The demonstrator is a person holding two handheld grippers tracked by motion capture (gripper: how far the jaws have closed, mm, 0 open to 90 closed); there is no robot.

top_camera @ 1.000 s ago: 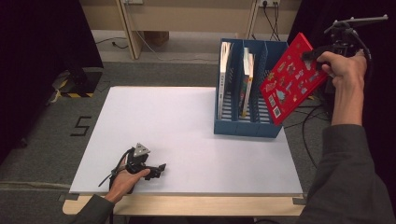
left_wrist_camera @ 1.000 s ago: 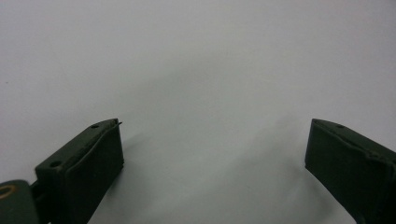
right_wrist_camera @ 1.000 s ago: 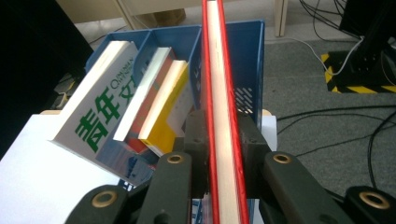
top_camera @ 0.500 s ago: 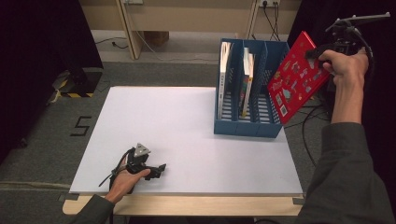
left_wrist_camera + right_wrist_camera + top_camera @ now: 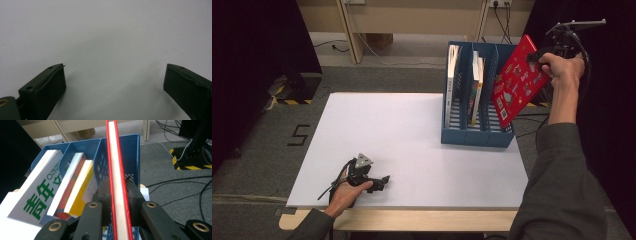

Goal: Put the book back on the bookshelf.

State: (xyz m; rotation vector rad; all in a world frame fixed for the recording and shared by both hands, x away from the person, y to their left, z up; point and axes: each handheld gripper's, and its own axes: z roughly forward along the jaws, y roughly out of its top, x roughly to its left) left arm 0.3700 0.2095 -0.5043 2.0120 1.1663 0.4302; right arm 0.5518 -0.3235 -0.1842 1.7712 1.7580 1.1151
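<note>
At the near left corner of the white table, the left gripper is being rested flat on the surface, its jaws standing wide apart with nothing but bare tabletop between them, as the left gripper view confirms. It is being kept out of the way, presumably so that the work can be done by the other hand alone.

Farther back on the right side of the table, a blue file rack with three upright compartments is being used as the destination. A white-spined book is being held upright in its left compartment, and a yellow-and-red book is leaning in the middle one; the right compartment appears free, which is probably why it is being aimed for.

Beyond and above the rack's right end, the red hardcover book is being clamped at its upper corner by the right gripper, jaws pressed narrowly on both covers. The book is being held tilted, its lower corner hanging over the right compartment, seemingly so it can be slid in edge-first.
</note>
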